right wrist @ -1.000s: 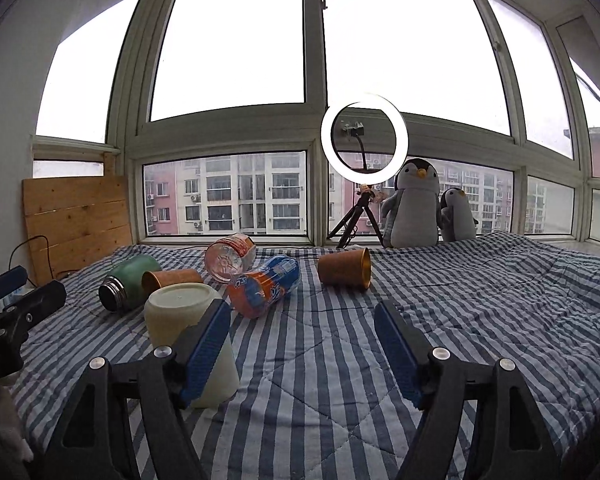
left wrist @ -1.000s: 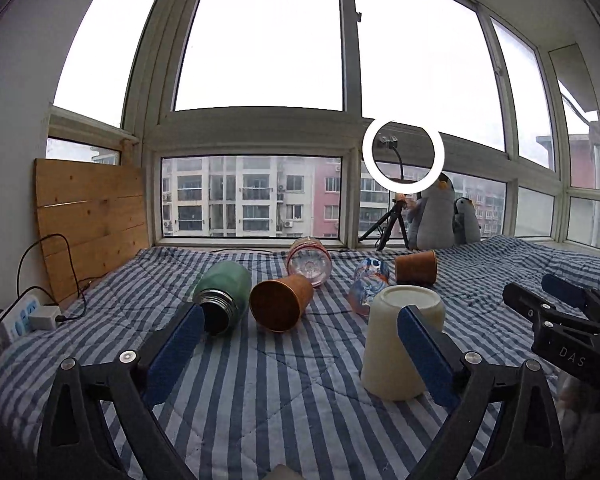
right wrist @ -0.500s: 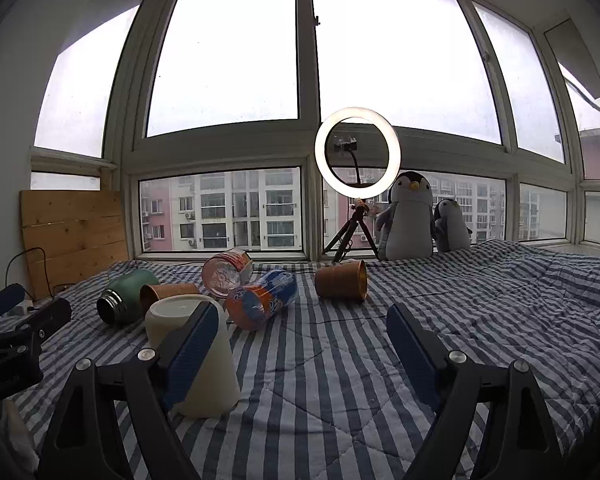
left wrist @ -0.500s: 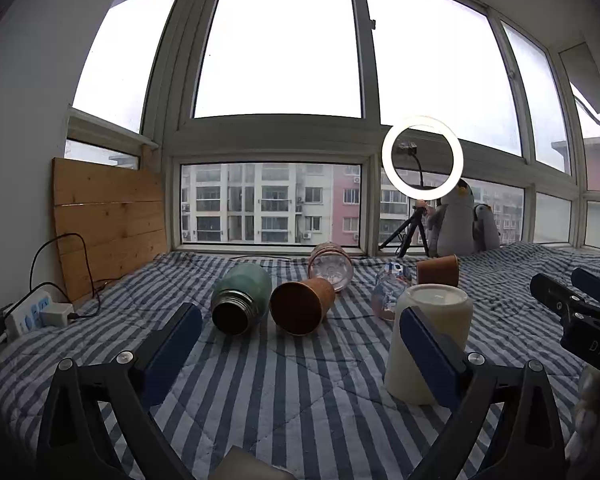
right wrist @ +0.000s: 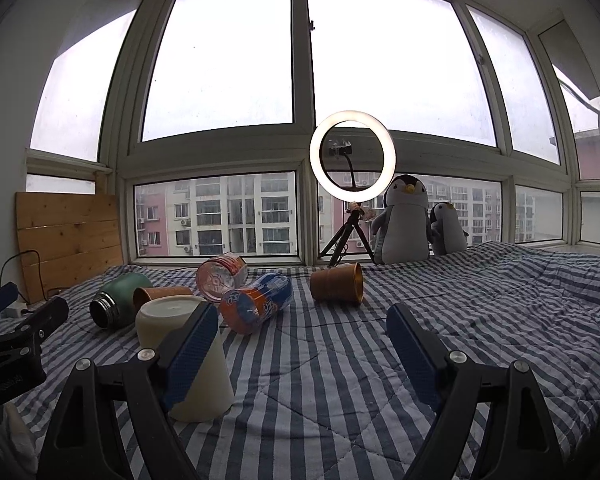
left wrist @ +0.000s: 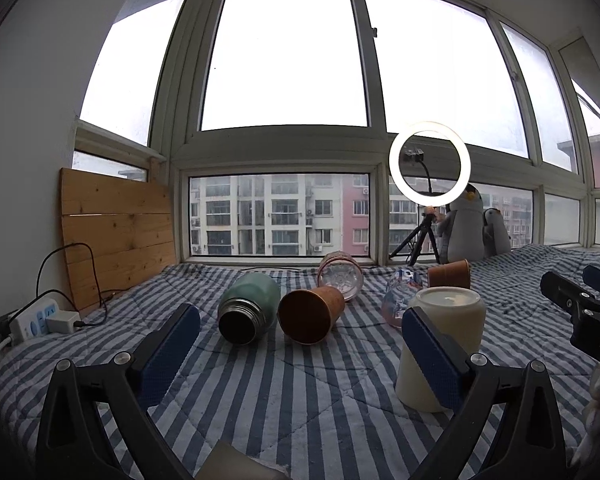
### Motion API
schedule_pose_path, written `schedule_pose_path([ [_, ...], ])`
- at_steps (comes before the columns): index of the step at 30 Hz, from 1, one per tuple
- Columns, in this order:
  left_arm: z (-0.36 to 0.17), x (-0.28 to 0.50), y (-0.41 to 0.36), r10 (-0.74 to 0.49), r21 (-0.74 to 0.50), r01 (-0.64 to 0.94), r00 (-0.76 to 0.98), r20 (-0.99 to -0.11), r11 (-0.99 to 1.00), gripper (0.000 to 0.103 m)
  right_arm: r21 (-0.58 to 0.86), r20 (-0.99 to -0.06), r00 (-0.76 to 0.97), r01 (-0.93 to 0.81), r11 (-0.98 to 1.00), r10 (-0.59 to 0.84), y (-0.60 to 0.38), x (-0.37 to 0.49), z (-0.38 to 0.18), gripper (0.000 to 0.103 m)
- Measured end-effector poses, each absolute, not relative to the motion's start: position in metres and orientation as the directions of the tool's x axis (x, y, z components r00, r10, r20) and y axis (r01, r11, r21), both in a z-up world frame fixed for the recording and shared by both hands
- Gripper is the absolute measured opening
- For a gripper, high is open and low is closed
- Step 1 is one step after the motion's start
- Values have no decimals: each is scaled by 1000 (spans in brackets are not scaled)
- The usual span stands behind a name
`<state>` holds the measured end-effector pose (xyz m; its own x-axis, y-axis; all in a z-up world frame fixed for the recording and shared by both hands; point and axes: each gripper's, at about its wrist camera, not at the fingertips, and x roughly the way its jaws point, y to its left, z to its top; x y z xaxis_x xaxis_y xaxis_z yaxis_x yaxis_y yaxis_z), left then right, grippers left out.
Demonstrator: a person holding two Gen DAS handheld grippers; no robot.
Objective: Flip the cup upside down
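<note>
A cream cup [left wrist: 446,336] stands upside down, base up, on the striped blanket; it also shows in the right wrist view [right wrist: 172,320]. My left gripper [left wrist: 300,344] is open and empty, its right finger in front of the cup. My right gripper [right wrist: 300,340] is open and empty, its left finger in front of the cup. Neither touches it. The right gripper's tips show at the right edge of the left wrist view [left wrist: 580,304]; the left gripper's tips show at the left edge of the right wrist view [right wrist: 24,320].
On the blanket [left wrist: 300,384] lie a green flask [left wrist: 248,308], a brown cup [left wrist: 310,314], a clear pink bottle [left wrist: 340,276], an orange-blue bottle [right wrist: 256,304] and a second brown cup [right wrist: 338,282]. A ring light [right wrist: 352,162], penguin toys [right wrist: 406,220] and a power strip [left wrist: 36,318] stand around.
Both grippers have drawn back and tilted up; the view shows more window and the cup sits lower and nearer. The cup has not moved.
</note>
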<state>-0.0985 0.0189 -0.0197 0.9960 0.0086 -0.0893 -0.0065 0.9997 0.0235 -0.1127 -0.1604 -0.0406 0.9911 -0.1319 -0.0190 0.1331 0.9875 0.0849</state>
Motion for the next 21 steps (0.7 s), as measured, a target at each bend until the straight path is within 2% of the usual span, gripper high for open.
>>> schedule_pose_path([
  [21, -21, -95, 20, 6, 24, -4, 993, -114, 1000, 102, 100, -11, 992, 130, 986, -130, -165, -112, -37, 84],
])
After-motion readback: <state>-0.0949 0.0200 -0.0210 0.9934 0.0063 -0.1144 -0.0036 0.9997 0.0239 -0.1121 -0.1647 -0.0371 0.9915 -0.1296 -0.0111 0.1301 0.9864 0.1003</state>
